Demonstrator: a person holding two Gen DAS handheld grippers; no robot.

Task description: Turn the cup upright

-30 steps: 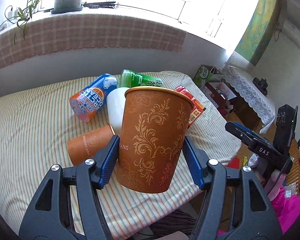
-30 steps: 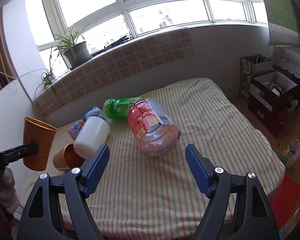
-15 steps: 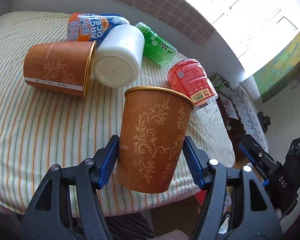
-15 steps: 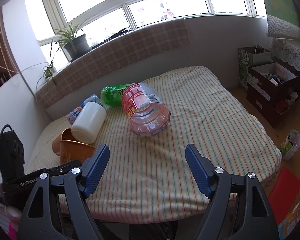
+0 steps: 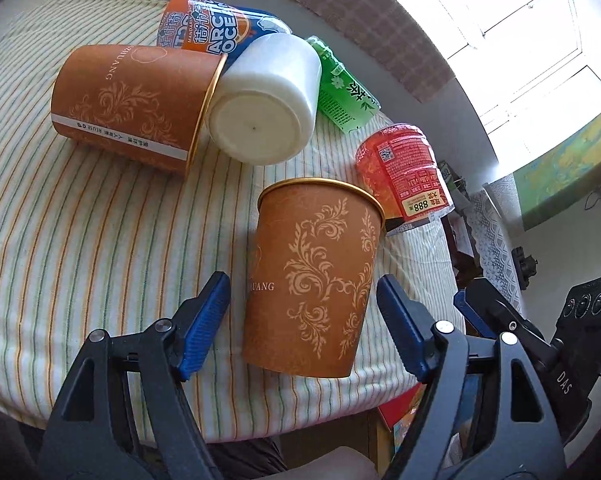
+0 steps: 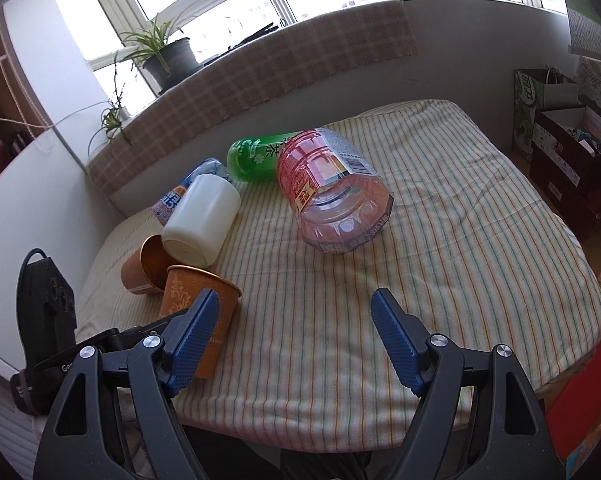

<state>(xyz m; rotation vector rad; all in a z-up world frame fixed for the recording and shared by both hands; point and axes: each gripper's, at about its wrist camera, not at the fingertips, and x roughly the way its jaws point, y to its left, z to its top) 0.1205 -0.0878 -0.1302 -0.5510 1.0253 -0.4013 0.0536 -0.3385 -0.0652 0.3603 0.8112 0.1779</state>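
Note:
An orange paper cup [image 5: 316,276] with a gold rim and scroll pattern stands upright on the striped tablecloth near the table's front edge. My left gripper [image 5: 302,310] is open around it, with a gap between each blue pad and the cup wall. The cup also shows in the right wrist view [image 6: 196,300], partly behind my right gripper's left finger. My right gripper [image 6: 294,336] is open and empty above the cloth. A second orange cup [image 5: 136,106] lies on its side behind.
A white cup [image 5: 264,100], an orange-blue can [image 5: 212,26], a green bottle [image 5: 342,88] and a red-labelled bottle [image 5: 400,172] all lie on the table [image 6: 440,240]. The right gripper's body [image 5: 540,344] is at the table's right edge. Boxes [image 6: 568,136] stand on the floor.
My left gripper lowered the cup onto the cloth and opened, letting it go. The right gripper drifted a little closer to the table.

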